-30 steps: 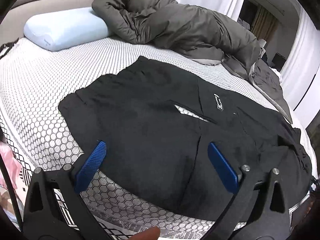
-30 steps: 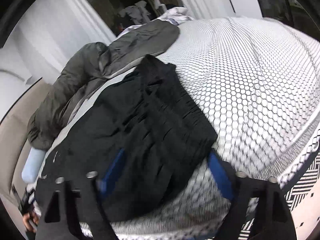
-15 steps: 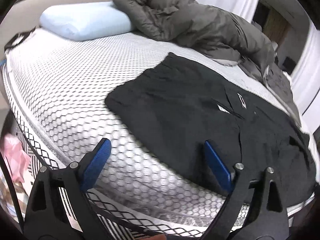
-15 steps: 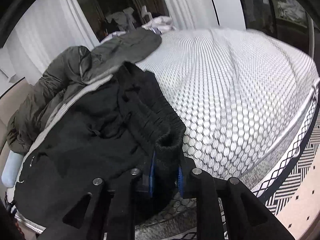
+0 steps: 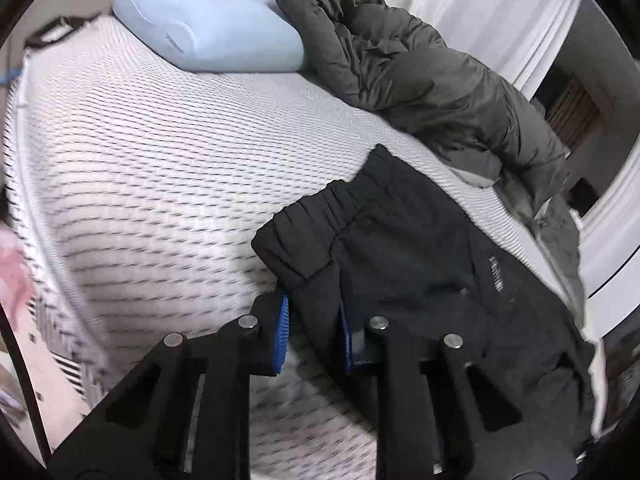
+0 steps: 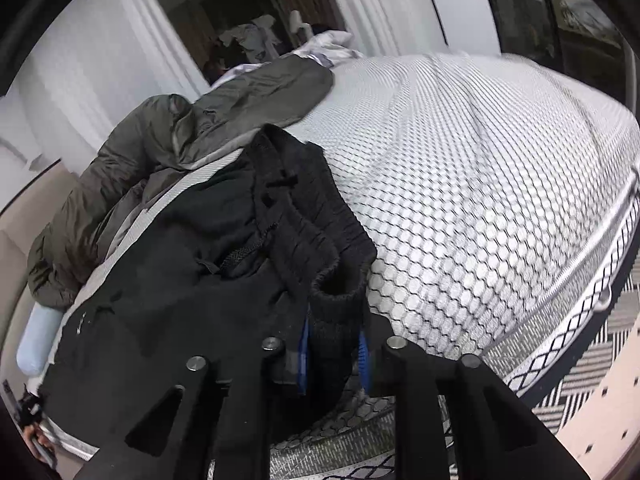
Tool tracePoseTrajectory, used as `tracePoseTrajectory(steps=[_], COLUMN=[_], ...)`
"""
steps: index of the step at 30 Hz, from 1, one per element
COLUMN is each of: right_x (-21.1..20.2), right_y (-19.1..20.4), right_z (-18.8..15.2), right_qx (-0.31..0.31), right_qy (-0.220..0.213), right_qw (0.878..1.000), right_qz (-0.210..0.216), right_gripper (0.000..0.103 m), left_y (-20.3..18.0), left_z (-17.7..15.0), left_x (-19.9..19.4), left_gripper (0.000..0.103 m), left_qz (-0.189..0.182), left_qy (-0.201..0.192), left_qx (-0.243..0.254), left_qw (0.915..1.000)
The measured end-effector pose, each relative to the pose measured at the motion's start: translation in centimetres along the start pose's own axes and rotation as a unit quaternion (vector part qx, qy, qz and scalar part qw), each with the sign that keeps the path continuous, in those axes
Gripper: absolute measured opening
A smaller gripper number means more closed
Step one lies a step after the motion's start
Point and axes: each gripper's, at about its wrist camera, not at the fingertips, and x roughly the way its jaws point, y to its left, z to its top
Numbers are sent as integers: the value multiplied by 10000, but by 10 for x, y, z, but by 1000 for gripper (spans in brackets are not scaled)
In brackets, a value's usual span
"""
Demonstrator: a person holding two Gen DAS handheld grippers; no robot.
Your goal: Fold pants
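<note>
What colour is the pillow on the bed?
Light blue; the pillow shows best in the left wrist view.

Both wrist cameras look steeply down past their own jaws, close over the mattress (image 5: 160, 152); both share the black pants (image 5: 420, 248) ahead.

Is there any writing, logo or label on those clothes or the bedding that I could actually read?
Nothing can be read.
Black pants: a small white printed mark on the fabric, too blurred to read.
Light blue pillow: a thin line of marking on its side, too small to read.
Grey jacket and patterned mattress: no text visible.
</note>
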Motion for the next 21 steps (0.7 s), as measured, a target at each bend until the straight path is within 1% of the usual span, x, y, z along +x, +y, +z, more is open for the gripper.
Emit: tracePoseTrajectory(steps=[1,3,4,5,6,7,8,9,10,11,13,14,15,16,18,21], right_x=[0,1,4,6,7,2,-4,-14,-28,-36,-44,-43,-41,-38,-26,4], right_y=[3,2,-3,-5,-6,-6,-5,-4,-2,0,5,9,17,23,39,64], right_z=[-1,-2,-1,-1,-1,1,3,5,10,15,33,41,53,60,81,113], right_qx=[-93,-112,2,70,120,95,32,-52,-155,-229,-364,-426,-537,-612,-763,-766], right_qy=[9,13,54,107,188,174,81,-100,-396,-554,-638,-620,-605,-595,-491,-276], right_qw=[9999,9999,9999,9999,9997,9998,9999,9998,9988,9979,9972,9971,9967,9963,9956,9946], right_qz=[-78,-116,-84,-63,-61,-52,-76,-135,-229,-234,-131,-88,-19,28,233,644], right_gripper=[16,16,17,20,22,31,46,54,66,68,69,70,70,73,74,76], left_y=[2,0,-4,-9,-13,-16,-16,-17,-17,-21,-32,-39,-46,-54,-78,-113], left_z=[-3,-10,-11,-11,-8,-5,-4,-1,1,4,10,13,16,19,24,27], left_x=[2,9,8,4,-1,-6,-11,-20,-26,-36,-46,-50,-53,-54,-51,-39], left_gripper=[17,19,20,21,29,35,57,77,82,83,87,92,101,102,102,102], left_qz=[92,272,375,447,502,537,559,632,656,667,642,585,468,327,69,-131], left_qy=[41,116,55,-28,-84,-103,-128,-257,-375,-572,-674,-667,-664,-670,-629,-478], left_qx=[31,250,372,450,462,430,398,335,328,406,646,749,832,911,1127,1365], left_qw=[9999,9992,9986,9980,9976,9976,9976,9971,9966,9953,9936,9932,9932,9930,9916,9894])
